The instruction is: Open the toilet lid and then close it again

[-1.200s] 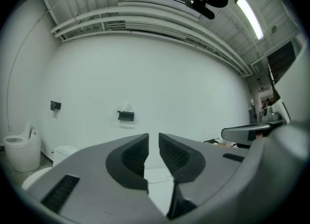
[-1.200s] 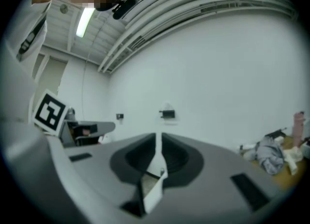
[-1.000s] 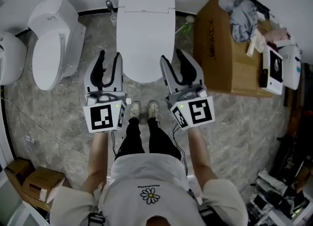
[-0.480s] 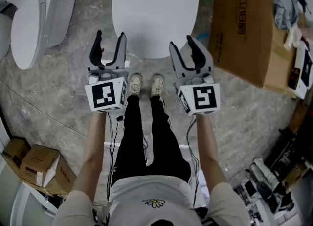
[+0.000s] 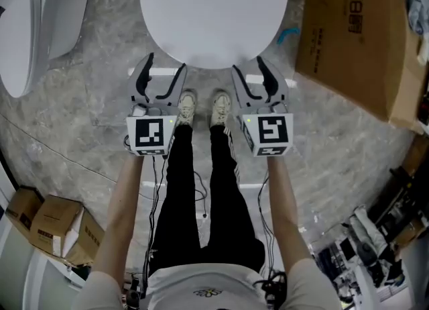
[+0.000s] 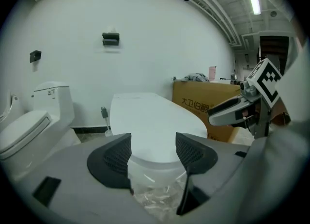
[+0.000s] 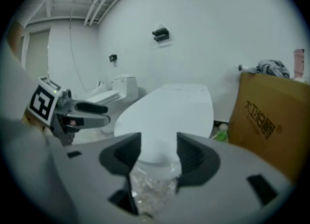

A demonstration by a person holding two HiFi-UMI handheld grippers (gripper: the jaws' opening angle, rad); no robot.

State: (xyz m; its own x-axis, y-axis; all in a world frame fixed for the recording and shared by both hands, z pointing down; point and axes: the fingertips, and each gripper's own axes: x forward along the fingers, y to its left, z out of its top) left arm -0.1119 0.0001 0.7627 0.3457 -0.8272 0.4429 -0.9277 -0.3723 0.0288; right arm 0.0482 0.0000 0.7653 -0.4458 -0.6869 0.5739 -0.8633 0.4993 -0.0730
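Two grippers hang low at the near rim of the closed toilet lid (image 5: 214, 13). The left gripper (image 5: 164, 68) is by its left front curve and the right gripper (image 5: 248, 67) by its right, one on either side of the person's shoes (image 5: 186, 107). Both sets of jaws have just been opening and stand wide apart with nothing pinched. Each gripper view shows only the lid's near edge framed in the gap, just ahead and apparently untouched. This mirrored stance looks chosen to take the rim from both sides, so the broad lid lifts evenly on its far hinge. The lid lies flat and shut on the bowl, so the opening seems not yet begun. A cardboard box (image 5: 355, 40) stands just right of the toilet, and a second toilet (image 5: 27, 27) is off to the left.
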